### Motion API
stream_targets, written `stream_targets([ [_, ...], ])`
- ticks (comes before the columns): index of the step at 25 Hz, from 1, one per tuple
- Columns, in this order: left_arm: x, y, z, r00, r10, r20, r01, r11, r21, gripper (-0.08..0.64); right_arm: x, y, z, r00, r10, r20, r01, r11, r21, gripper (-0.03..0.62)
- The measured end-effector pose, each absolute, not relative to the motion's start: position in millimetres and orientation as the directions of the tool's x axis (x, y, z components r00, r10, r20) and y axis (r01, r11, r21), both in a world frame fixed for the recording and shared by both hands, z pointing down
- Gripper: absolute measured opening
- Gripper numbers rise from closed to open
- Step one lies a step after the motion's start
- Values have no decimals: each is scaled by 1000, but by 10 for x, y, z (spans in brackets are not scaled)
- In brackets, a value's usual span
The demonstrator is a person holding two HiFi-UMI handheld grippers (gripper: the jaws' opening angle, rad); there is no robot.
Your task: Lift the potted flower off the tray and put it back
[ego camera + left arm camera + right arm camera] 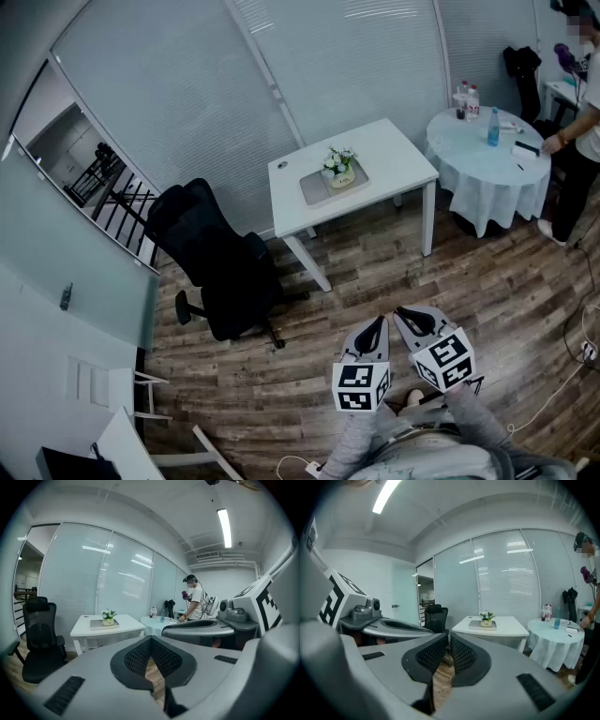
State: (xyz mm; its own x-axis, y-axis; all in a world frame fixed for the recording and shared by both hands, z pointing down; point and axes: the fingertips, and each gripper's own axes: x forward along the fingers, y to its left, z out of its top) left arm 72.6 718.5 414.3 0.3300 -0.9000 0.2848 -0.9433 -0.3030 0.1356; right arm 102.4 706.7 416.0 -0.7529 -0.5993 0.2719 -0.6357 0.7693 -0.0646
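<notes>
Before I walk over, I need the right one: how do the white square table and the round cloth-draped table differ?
The white square table shows bare legs; the round cloth-draped table hides its legs. The square table holds a grey tray with the potted white flower; the round table holds bottles. A person stands at the round table, nobody at the square one. Both are white.

My head camera looks steeply down past my left gripper [377, 323] and right gripper [405, 315] to the far table [394, 155]. Each gripper camera looks almost level along its jaws; all three share that table.
</notes>
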Motion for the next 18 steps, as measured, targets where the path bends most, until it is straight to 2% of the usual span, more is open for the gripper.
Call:
stream_targets([
  [9,831,7026,4246,309,-904,295,-949,-274,155,11,1287,6837,4237,-742,-620,254,-653,754,-68,40],
  [18,780,6550,4264,337,-896,290,-940,-304,154,11,1126,6389,4222,-754,-610,244,-641,764,-69,40],
])
